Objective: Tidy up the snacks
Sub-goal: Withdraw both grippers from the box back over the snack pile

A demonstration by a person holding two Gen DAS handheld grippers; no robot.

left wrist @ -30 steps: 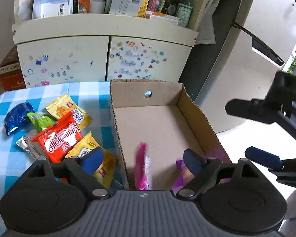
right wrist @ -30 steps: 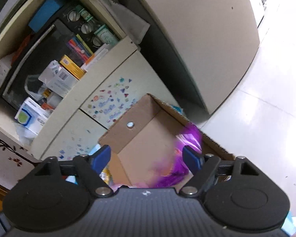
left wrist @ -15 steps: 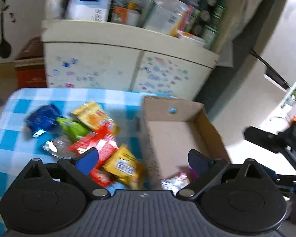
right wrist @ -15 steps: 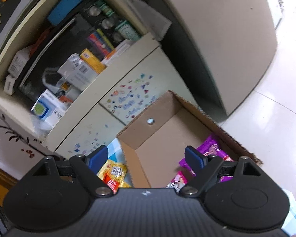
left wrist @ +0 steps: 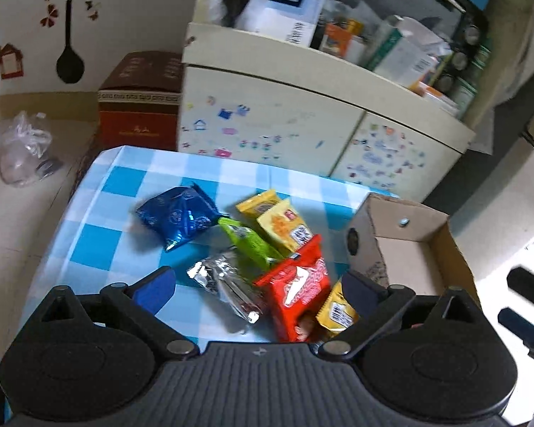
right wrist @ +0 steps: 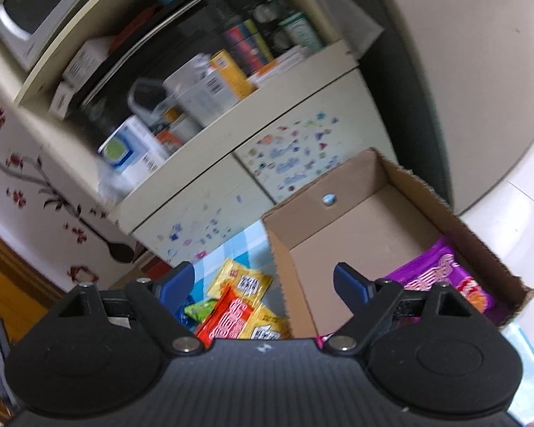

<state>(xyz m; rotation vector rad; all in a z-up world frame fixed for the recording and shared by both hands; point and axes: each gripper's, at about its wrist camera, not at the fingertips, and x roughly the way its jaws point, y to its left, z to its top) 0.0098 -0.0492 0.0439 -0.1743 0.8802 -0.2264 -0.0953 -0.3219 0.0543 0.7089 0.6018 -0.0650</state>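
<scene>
Several snack packets lie in a pile on the blue-checked tablecloth [left wrist: 99, 235]: blue [left wrist: 178, 215], green [left wrist: 252, 242], yellow [left wrist: 281, 224], silver [left wrist: 220, 277] and red [left wrist: 299, 284]. My left gripper [left wrist: 256, 288] hovers over the silver and red ones, its jaws opening, gripping nothing. An open cardboard box [left wrist: 409, 267] stands right of the pile. Purple packets [right wrist: 441, 274] lie in its near right corner. My right gripper [right wrist: 265, 279] is open and empty above the box's left wall [right wrist: 292, 277].
A cream cabinet [left wrist: 267, 124] with stickers and a cluttered shelf stands behind the table. A red-brown carton [left wrist: 139, 106] and a plastic bag [left wrist: 25, 146] sit at the far left. A pale appliance [right wrist: 480, 71] and white floor lie right of the box.
The left gripper swung left from over the box to over the snack pile and its jaws spread wider. The purple packet left the right gripper's jaws and now lies in the box.
</scene>
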